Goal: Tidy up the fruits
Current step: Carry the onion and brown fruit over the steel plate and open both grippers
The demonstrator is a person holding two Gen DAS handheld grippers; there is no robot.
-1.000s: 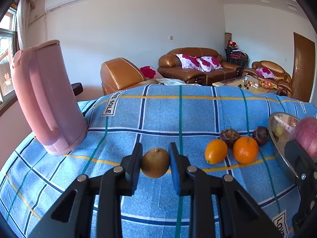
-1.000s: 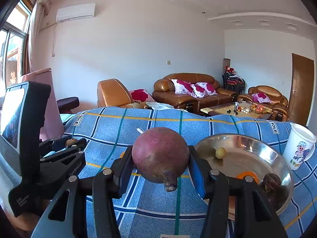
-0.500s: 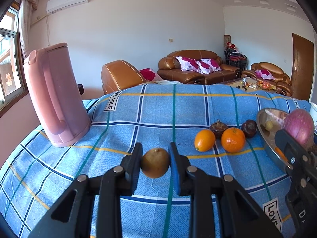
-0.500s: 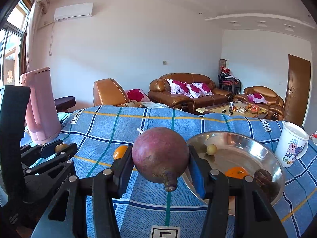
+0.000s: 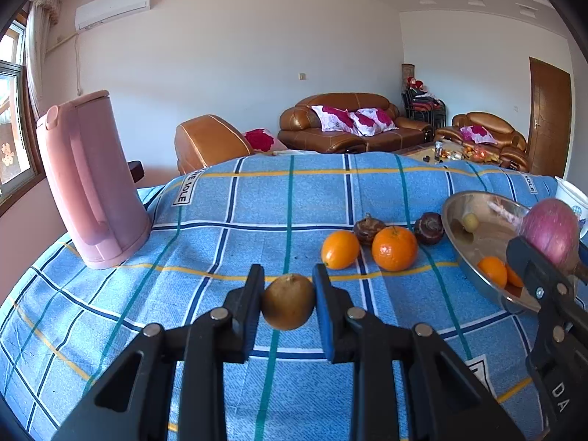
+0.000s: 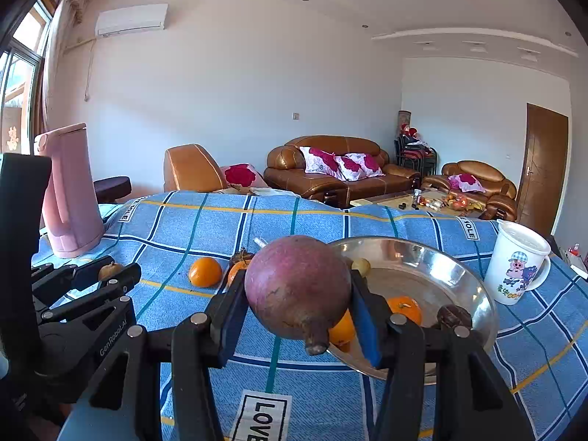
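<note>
Brown kiwi and purple passion fruit carried toward the steel bowl.

Left wrist view: the left gripper pinches a kiwi above the blue checked cloth; two oranges and two dark fruits lie loose beside the steel bowl. Right wrist view: the right gripper clamps a passion fruit at the bowl's near rim. Judged step: transport; next, each fruit must clear the rim before the jaws part.
</note>
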